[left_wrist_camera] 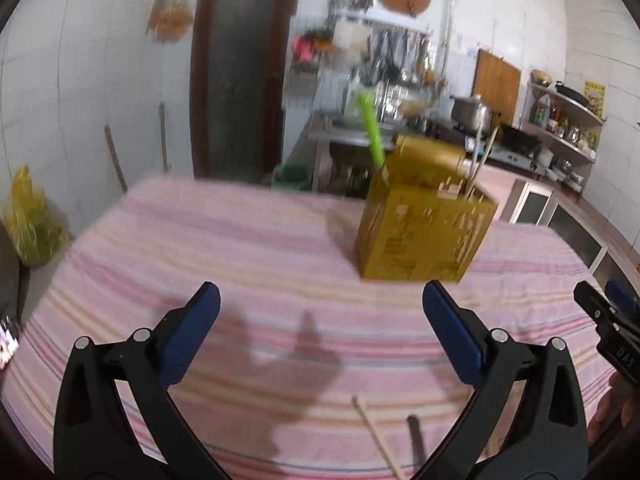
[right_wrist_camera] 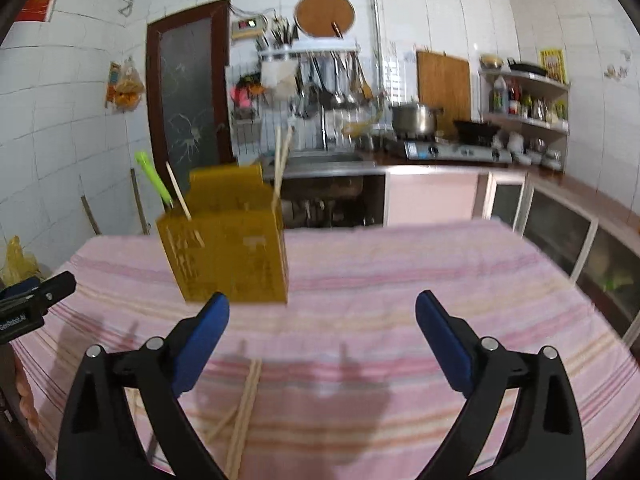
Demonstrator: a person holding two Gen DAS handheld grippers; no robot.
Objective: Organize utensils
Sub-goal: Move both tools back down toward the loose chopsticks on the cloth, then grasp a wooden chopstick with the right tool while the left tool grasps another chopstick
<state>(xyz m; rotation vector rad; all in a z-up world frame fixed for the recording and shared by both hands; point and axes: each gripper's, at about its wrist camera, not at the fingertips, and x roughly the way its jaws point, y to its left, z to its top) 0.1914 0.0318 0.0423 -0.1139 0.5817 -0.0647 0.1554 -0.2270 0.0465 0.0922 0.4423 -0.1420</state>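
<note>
Between my left fingers [left_wrist_camera: 200, 332], at the bottom of the left wrist frame, was only the striped pink cloth [left_wrist_camera: 200, 248]. My left gripper [left_wrist_camera: 320, 300] was wide open and held nothing. A little to the right, at the lower edge of that frame, one loose chopstick [left_wrist_camera: 376, 436] lay on the cloth next to a dark stick-like utensil [left_wrist_camera: 416, 438] which I could not identify.

In the right wrist frame, several chopsticks [right_wrist_camera: 244, 408] lay together on the cloth at the bottom centre, just under my right gripper [right_wrist_camera: 322, 312]. It was also fully spread and touched nothing.

I judged the task to be partly done. The yellow cardboard box [right_wrist_camera: 228, 252] stood upright on the cloth, right of centre in the left view and left of centre in the right view. It already held a green-handled utensil [left_wrist_camera: 372, 128] and some upright chopsticks [right_wrist_camera: 280, 164]. The pieces on the cloth remained to be collected.
</note>
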